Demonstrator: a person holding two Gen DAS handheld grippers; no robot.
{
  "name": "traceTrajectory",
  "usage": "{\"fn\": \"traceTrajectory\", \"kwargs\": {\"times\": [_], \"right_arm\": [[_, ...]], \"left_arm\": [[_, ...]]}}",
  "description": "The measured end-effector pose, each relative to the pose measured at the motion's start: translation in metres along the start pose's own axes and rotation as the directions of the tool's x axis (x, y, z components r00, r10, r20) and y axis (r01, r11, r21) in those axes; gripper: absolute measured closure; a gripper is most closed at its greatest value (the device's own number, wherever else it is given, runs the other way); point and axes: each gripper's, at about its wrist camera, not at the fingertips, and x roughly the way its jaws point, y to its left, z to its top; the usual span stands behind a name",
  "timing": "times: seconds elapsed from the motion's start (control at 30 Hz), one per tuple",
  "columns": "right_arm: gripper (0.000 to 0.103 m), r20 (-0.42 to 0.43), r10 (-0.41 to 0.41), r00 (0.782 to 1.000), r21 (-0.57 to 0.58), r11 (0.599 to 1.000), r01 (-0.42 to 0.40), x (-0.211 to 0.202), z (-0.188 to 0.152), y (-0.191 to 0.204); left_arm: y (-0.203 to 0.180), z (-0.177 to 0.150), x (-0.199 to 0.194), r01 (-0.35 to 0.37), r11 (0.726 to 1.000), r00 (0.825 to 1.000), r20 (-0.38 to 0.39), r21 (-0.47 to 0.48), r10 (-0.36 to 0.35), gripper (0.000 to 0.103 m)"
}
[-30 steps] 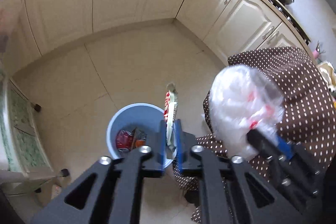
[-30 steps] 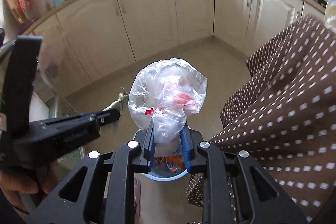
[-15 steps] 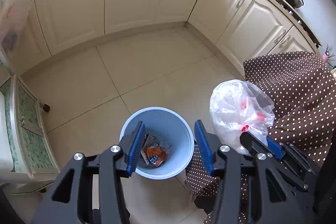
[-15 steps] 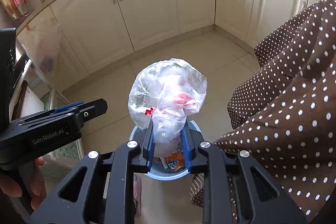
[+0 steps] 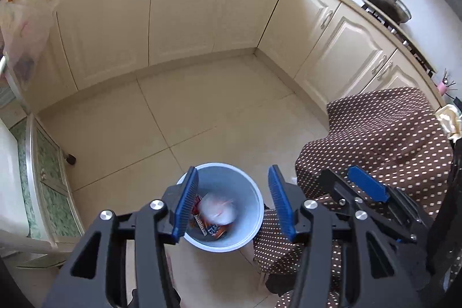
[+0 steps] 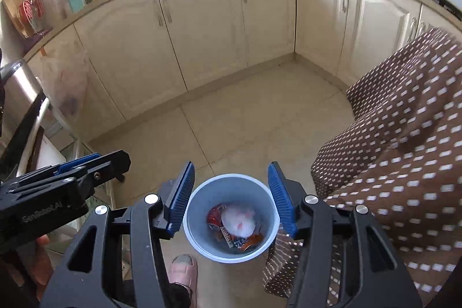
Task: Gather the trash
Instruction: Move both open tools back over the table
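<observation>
Cream floor tiles point(image 6: 245, 123), glossy; round pale-blue plastic bin point(image 6: 199, 238) stands on them. Your right gripper point(image 6: 231, 197) has just been opening, nothing between its ribbed blue pads; the crumpled clear plastic bag point(image 6: 238, 222) lies below in the bin on wrappers. Your left gripper point(image 5: 234, 202) likewise spread, empty, above the bin.

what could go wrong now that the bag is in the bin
The plastic bag lies loosely on the wrappers in the blue bin, so it may spring back up. The dotted cloth hangs against the bin and could snag the right gripper. A slippered foot stands close enough to tip it.
</observation>
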Motion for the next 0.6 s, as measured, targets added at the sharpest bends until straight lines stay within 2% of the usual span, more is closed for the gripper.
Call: {"fn": "traceTrajectory", "kwargs": {"times": [0.13,0.27,0.43,0.6], "right_arm": [[0.05,0.064,-0.026,0.998,-0.005,1.0,0.026,-0.044,0.006,-0.002],[0.048,0.163,-0.045,0.986,0.007,0.999,0.045,-0.109,0.012,-0.009],[0.044,0.276,-0.112,0.955,0.054,0.993,0.101,-0.193,0.006,-0.04],[0.044,0.327,-0.206,0.922,0.127,0.977,0.173,-0.256,-0.014,-0.086]], "left_arm": [[-0.015,0.003,-0.032,0.021,0.999,0.998,0.052,0.024,-0.022,0.054],[-0.044,0.003,-0.077,0.06,0.996,0.99,0.123,0.072,-0.069,0.053],[-0.093,-0.004,-0.124,0.11,0.979,0.973,0.182,0.169,-0.141,0.049],[-0.151,-0.019,-0.149,0.17,0.95,0.959,0.179,0.261,-0.221,0.049]]}}
